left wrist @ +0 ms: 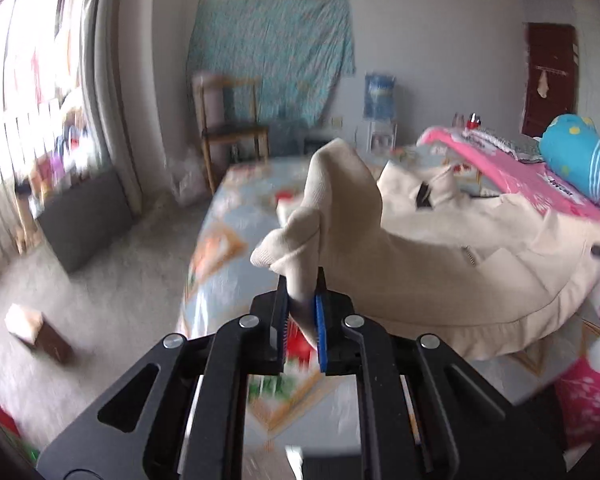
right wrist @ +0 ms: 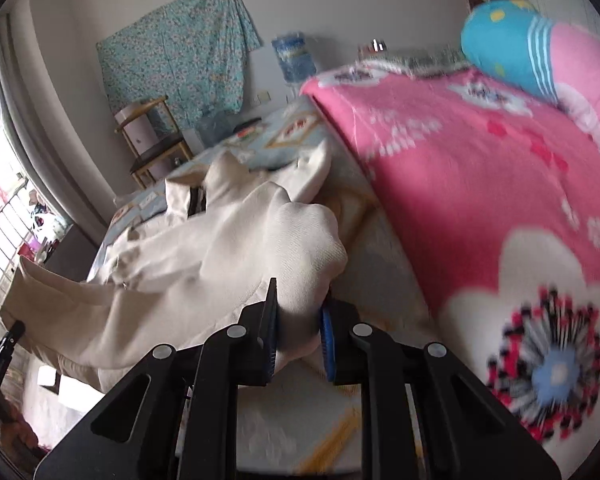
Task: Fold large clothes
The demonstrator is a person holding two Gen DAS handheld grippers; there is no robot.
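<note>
Crosswise on the bed, cream jacket, left gripper and right gripper each clamped on fabric

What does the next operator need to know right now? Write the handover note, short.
Left gripper: shut on a bunched cuff-like end of the cream-coloured fabric jacket, lifted off the bed.
Right gripper: shut on another bunched fold of the same jacket.
Where things are: the jacket lies spread on the patterned light-blue bedsheet, with both gripped parts raised; a pink flowered blanket lies beside it on the right gripper's side.
Done: both ends gripped and raised.
Left: no finished fold shows yet. Probably carry the held ends across the body, lay them flat, release, then continue folding.
</note>
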